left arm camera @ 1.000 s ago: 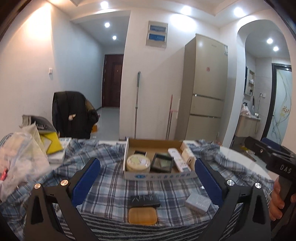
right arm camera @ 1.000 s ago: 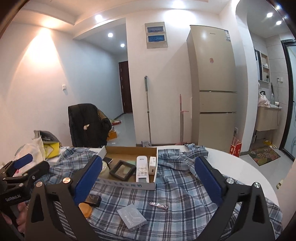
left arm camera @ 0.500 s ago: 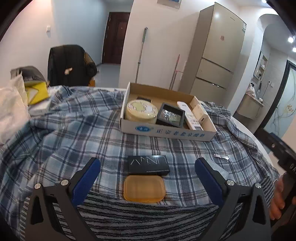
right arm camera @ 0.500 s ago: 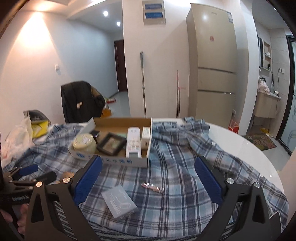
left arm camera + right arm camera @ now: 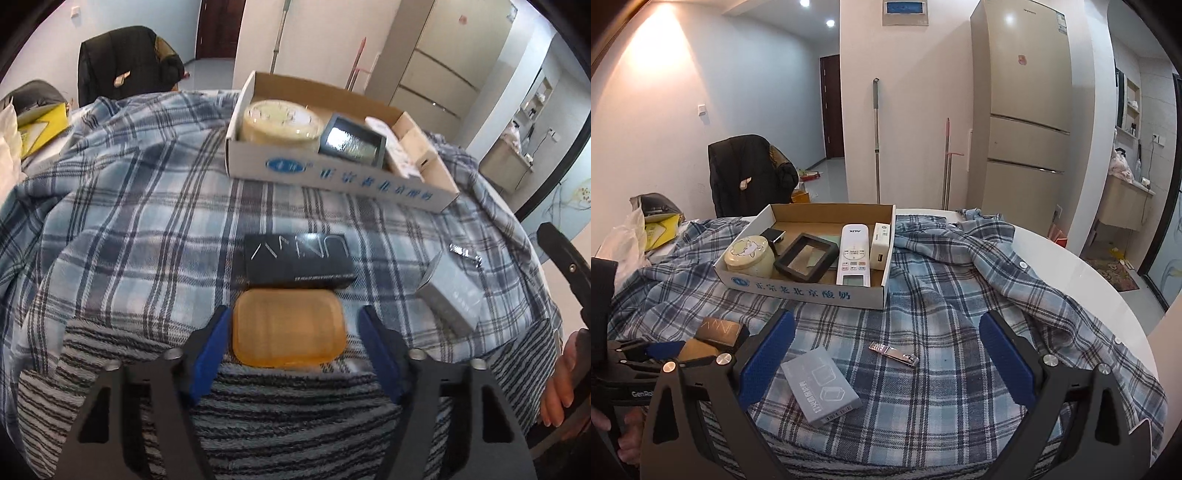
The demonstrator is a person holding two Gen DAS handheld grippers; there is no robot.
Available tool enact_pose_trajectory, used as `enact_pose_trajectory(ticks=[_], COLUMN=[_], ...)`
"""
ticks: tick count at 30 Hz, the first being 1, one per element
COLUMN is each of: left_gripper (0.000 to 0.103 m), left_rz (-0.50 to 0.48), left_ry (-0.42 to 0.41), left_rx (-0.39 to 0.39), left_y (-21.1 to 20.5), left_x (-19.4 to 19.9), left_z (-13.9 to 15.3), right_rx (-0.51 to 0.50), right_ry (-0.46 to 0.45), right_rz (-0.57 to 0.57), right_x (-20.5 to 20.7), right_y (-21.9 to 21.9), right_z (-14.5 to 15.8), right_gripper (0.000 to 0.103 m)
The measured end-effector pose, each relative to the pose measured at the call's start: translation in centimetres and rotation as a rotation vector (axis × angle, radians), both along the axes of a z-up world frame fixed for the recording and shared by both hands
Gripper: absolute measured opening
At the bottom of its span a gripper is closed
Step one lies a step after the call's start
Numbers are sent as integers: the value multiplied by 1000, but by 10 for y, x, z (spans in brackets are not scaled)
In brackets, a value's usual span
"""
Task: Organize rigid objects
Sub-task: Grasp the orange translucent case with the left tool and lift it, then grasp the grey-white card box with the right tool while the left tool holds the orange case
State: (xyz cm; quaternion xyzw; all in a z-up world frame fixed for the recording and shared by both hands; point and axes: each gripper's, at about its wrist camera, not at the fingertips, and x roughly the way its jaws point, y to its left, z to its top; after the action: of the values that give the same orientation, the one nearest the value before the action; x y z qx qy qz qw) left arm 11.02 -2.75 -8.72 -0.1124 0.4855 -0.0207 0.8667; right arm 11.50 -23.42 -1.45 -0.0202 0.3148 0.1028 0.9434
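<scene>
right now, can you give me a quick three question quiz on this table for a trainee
1. True or false: the amber translucent soap case lies between the left gripper pads.
2. Which lies nearest the metal nail clipper? A the grey rectangular box B the round cream tin C the white remote control
3. The black rectangular box lies between the soap case and the ____ tray.

Key: 1 true; 2 A; 3 cardboard

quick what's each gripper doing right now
left gripper: jaws just closing around the orange soap box, not clearly pressing on it yet
right gripper: open, holding nothing
</scene>
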Motion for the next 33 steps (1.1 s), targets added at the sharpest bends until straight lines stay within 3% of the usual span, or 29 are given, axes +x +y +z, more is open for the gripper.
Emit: enact_pose_trajectory(ticks=[9,16,22,25,30,32,33], left_gripper=[64,64,64,64,64,64,64], left_rz=[0,6,-24,-32,-39,-39,-37], left_ry=[-14,-173,-317,-373,-389,-384,-381], left_rx=[2,-44,-22,-25,8,7,5], left_y=[-1,5,-3,-2,-8,-7,-7], left_x=[-2,-18,-33,-39,-41,-40,-40], left_z=[1,24,43,50,53,52,52], right_rx=[-2,11,-14,-12,-18,-34,-43], right_ry=[24,58,177,219,286,319,323], right_rz=[5,69,191,233,300,312,306], right_x=[2,3,9,11,15,17,18], right_y=[2,8,27,32,42,45,46], right_z=[-4,-9,-31,-39,-50,-56,-58], right_gripper=[100,100,80,77,67,49,49])
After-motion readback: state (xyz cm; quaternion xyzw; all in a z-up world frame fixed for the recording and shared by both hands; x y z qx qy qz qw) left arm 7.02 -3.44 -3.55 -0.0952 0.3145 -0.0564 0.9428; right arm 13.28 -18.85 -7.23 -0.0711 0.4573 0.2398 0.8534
